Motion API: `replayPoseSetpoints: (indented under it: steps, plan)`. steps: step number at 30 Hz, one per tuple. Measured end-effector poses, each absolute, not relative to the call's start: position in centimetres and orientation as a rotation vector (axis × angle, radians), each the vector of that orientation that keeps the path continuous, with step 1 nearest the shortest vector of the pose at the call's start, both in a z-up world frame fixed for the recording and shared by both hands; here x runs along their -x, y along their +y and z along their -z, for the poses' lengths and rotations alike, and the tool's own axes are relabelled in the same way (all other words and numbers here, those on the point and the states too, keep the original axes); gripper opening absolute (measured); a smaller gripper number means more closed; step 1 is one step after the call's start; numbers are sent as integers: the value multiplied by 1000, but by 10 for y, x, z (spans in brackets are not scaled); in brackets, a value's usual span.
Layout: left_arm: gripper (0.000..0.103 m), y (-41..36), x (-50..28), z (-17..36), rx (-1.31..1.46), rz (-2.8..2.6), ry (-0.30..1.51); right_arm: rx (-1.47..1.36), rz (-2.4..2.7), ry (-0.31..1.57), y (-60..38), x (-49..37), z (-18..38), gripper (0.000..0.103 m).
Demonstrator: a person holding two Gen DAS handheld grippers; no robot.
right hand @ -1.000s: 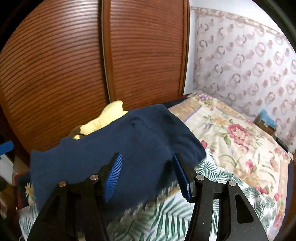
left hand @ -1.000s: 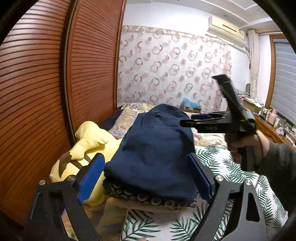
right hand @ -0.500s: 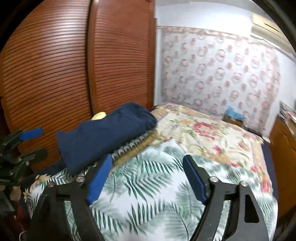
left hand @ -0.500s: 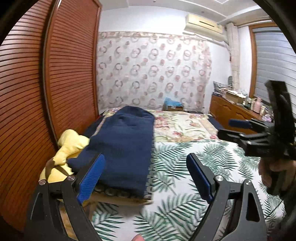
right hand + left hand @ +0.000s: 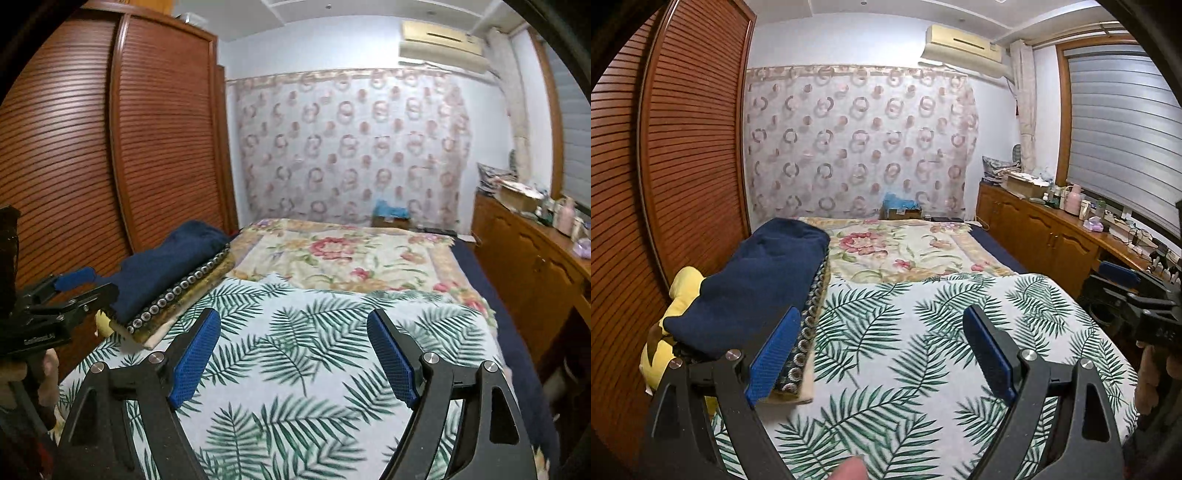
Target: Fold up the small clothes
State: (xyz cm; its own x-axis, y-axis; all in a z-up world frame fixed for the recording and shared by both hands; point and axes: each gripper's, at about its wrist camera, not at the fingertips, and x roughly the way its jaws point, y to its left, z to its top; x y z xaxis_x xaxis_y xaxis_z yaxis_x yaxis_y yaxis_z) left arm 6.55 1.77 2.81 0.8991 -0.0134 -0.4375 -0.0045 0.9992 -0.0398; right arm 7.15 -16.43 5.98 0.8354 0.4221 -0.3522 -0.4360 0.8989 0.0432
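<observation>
Blue ribbed pads line both tools. The left gripper point(image 5: 882, 354) has its jaws spread wide with nothing in them, only the palm-leaf sheet point(image 5: 916, 332) showing through the gap. The right gripper point(image 5: 293, 356) has also let go; its jaws have just been opening and there's nothing between them either. Each one shows at the edge of the other's camera, held in a hand point(image 5: 1145, 373), and there's some white lettering on the black frames, too small and blurry to read.

Counting outward: one folded navy garment point(image 5: 753, 284) sits at the left edge of the bed, on top of one dark patterned cloth with ring trim point(image 5: 177, 295), which lies on a cream-coloured layer. So the task's piece is folded and resting there, well apart from both grippers. One yellow plush toy point(image 5: 683, 291) is squeezed between that stack and the wooden slatted wardrobe doors point(image 5: 683, 155), two of them visible.

Further back there's one floral blanket point(image 5: 905, 247), one circle-print curtain point(image 5: 857, 140), one air conditioner point(image 5: 964, 44) up high, and a wooden sideboard point(image 5: 1052, 236) cluttered with bottles and boxes, labels not legible.
</observation>
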Motion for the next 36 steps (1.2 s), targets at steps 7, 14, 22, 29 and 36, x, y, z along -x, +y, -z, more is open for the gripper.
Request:
replayPoseSetpoints:
  steps: [7, 14, 22, 29, 36]
  plan:
    - [90, -2, -64, -46, 22, 13, 422, 19, -383, 315, -158, -61, -63, 83]
    - [90, -14, -63, -55, 7, 30, 405, 2, -352, 289, -138, -58, -38, 83]
    - [90, -16, -61, -54, 6, 28, 405, -11, -352, 300, -140, -57, -26, 83]
    - [90, -16, -61, -54, 7, 28, 404, -12, -351, 309, -147, -61, -30, 83]
    - [90, -16, -61, -54, 6, 26, 404, -12, -351, 309, -155, -62, -33, 83]
